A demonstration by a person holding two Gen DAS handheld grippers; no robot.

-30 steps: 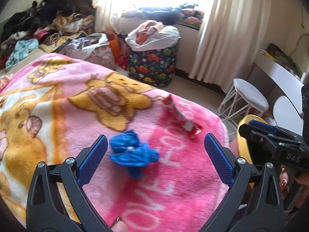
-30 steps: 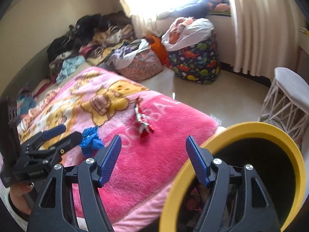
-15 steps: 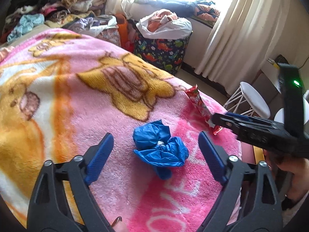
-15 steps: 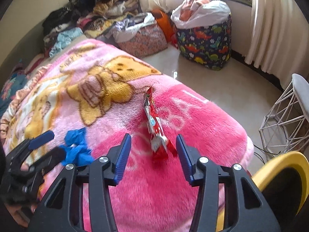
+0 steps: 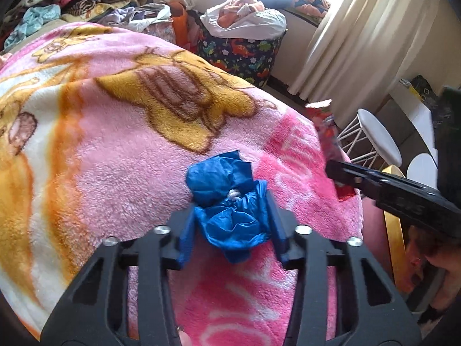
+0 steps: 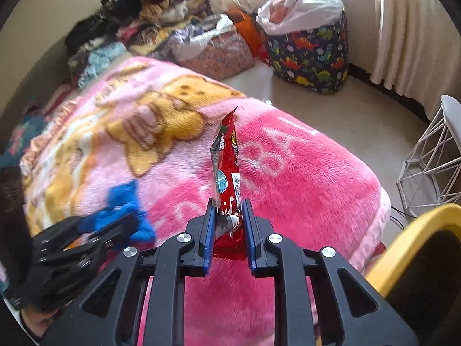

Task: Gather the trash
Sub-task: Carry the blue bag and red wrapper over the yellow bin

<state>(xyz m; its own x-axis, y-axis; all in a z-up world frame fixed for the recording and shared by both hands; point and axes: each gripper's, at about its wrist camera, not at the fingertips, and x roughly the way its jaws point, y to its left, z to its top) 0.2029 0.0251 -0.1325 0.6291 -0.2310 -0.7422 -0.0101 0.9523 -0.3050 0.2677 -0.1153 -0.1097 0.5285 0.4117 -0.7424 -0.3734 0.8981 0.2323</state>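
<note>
Our left gripper (image 5: 230, 225) has just been closing and now pinches the crumpled blue plastic bag (image 5: 227, 201); our right gripper (image 6: 229, 227), jaws nearly together after closing, clamps the red snack wrapper (image 6: 226, 167). Both lie on the pink fleece blanket (image 5: 115, 158), the wrapper nearer its edge. We fear plush fibres catching, or thin film slipping free. Beyond the blanket stands a dinosaur-print basket (image 6: 311, 57); beside its edge, a yellow-rimmed bin (image 6: 409, 245).
</note>
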